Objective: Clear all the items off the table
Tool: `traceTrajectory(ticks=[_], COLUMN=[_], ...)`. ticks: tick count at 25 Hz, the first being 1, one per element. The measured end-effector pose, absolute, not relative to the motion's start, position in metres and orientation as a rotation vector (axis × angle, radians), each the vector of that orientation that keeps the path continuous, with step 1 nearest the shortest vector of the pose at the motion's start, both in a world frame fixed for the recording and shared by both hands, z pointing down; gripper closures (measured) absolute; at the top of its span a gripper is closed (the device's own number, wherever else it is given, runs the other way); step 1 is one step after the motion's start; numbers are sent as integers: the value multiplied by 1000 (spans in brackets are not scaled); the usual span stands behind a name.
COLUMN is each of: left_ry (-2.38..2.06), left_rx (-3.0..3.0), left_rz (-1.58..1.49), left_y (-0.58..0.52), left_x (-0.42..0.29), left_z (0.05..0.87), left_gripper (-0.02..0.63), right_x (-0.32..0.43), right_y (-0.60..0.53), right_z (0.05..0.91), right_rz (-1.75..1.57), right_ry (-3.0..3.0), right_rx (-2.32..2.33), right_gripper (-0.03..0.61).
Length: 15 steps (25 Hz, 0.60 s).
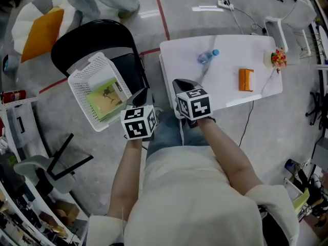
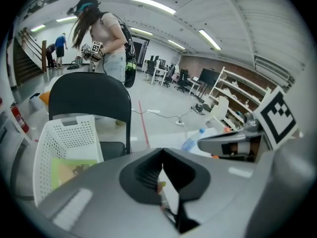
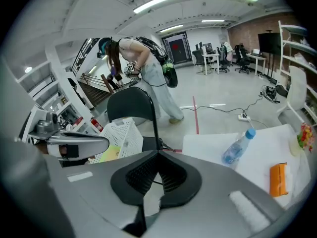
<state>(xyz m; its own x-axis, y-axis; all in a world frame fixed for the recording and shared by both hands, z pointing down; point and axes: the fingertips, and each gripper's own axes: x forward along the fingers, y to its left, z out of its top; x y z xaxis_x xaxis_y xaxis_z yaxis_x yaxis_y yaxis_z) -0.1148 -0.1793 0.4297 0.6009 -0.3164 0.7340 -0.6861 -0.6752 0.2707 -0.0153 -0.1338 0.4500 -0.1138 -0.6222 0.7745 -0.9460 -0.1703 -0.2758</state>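
seen from above, a person holds 2 grippers out in front of them, at the near edge of a small white rectangular table [image 1: 220, 91]. the left gripper [image 1: 144, 93] has its jaws pressed together with nothing between them. it points toward a white perforated plastic basket [image 1: 82, 70] that sits on the seat of a black folding chair [image 1: 84, 40], just left of the table. a flat green-covered booklet [image 1: 105, 97] lies inside the basket. the right gripper [image 1: 180, 83] also has its jaws together and empty, with its tip over the table's near left corner. 3 items are on the table, well apart: a clear plastic water bottle with a blue cap [image 1: 207, 57] lying toward the far left, an orange box [image 1: 246, 79] right of the middle, and a small red and yellow packet [image 1: 278, 58] at the far right edge.
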Motion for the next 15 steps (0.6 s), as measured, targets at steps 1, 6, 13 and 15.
traceTrajectory(ticks=[1, 6, 13, 15], left_ry=[-787, -786, -802, -802], left_rx=[2286, 2267, 2231, 2223], left_rz=[907, 917, 918, 920], left_y=[-177, -166, -145, -137], left_x=[-110, -83, -42, -30], left_z=[432, 444, 466, 474], left_gripper=[606, 606, 606, 606], right_x=[-8, 29, 81, 95], right_y=[-131, -116, -87, -78], right_z=[451, 458, 481, 490], right_rz=[1188, 1185, 1202, 1212], right_ry=[-1719, -1683, -1644, -1634], right_rx=[1801, 1835, 1846, 1843], right_gripper=[580, 580, 578, 578])
